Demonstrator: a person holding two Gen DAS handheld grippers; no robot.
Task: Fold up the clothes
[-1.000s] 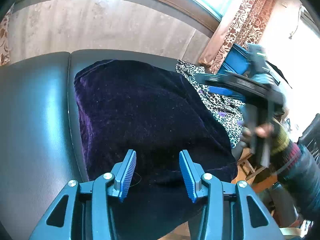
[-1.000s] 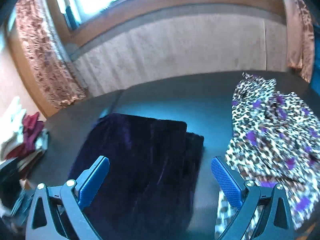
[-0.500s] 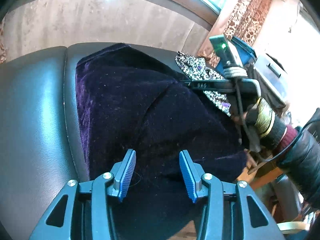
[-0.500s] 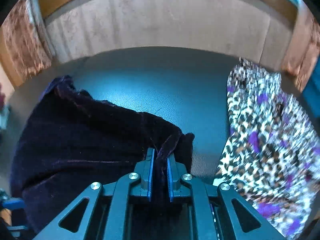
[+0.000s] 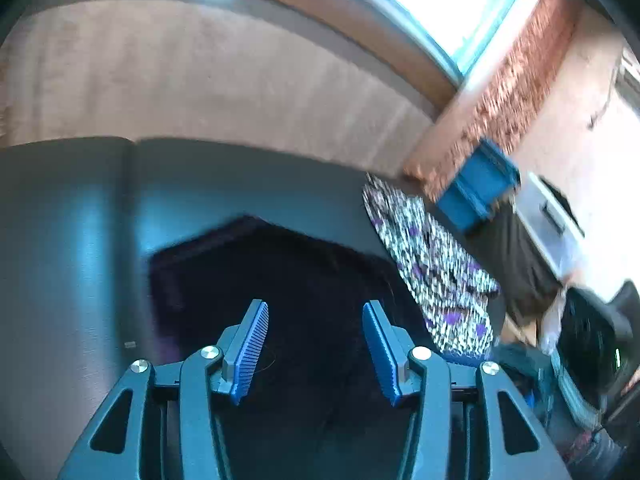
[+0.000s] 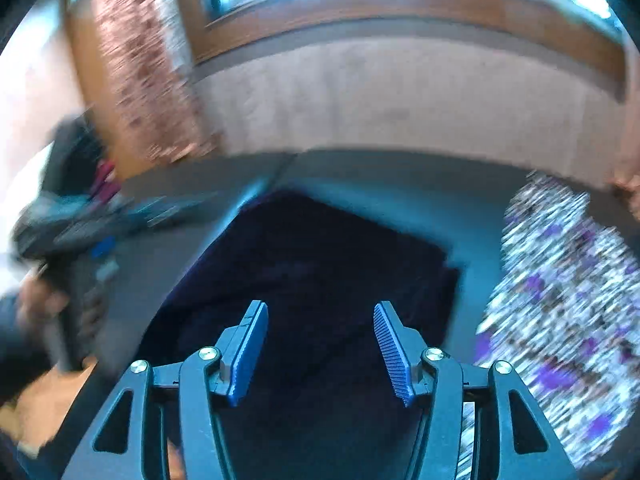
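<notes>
A dark purple velvet garment (image 5: 288,280) lies folded on the black leather surface (image 5: 68,240); the right wrist view shows the same garment (image 6: 320,264) as a flat dark shape. My left gripper (image 5: 316,320) hovers over its near part, jaws opening, nothing pinched between the blue pads. My right gripper (image 6: 320,320) also hangs above the cloth, jaws opening, pads clear of the fabric. The left gripper (image 6: 80,232) appears blurred at the left of the right wrist view, held by a hand (image 6: 36,300). Both views are motion-blurred.
A leopard-print garment with purple spots (image 5: 436,272) lies to the right of the velvet one (image 6: 568,304). A blue box (image 5: 476,188) and patterned curtain (image 5: 504,116) stand at the far right. A padded beige backrest (image 5: 200,92) runs behind the surface.
My right gripper had clamped the velvet edge half a second ago; it has let go and the cloth lies flat. Both grippers have pulled back, so the garment looks smaller.
</notes>
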